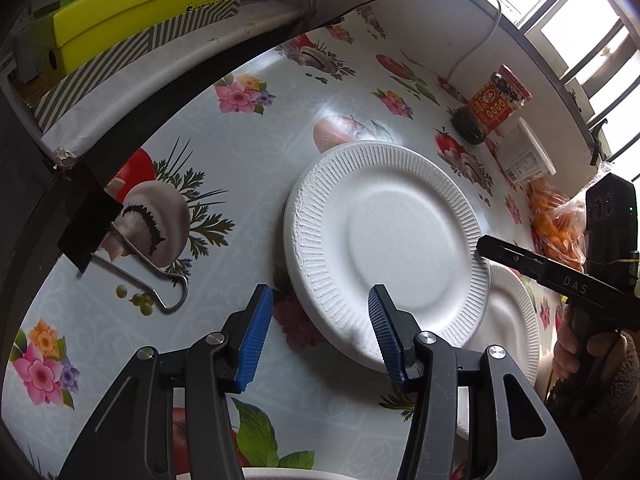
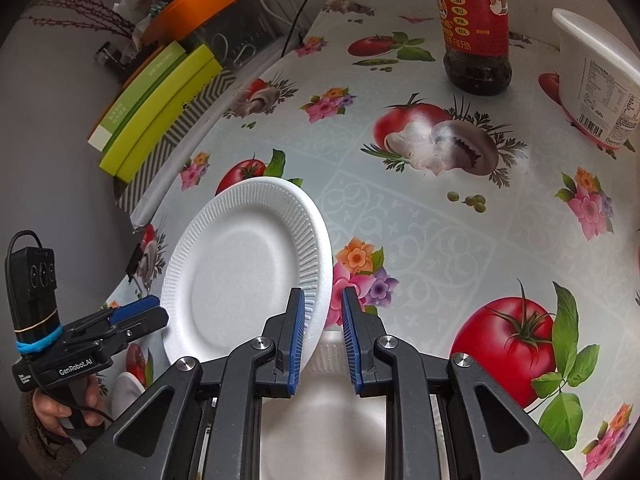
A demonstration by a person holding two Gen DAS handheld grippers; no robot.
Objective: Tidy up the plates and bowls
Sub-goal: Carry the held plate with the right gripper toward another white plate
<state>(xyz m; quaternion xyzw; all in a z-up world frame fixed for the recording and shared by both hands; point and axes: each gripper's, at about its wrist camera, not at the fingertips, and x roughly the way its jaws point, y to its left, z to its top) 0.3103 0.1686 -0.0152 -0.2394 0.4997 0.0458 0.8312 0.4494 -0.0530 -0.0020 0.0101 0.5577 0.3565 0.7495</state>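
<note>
Black grippers, ribbed blue fingers [image 1: 256, 340], silver screws [image 2: 385, 342], "GenRobot.AI" lettering.

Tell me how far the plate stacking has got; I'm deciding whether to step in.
Nothing looks finished. In hand: the tilted foam plate has its rim between the right gripper's fingers, above a second plate lying flat; whether the grip is closed is unclear. The left gripper hangs open nearby. Left: laying the tilted plate onto the second.
</note>
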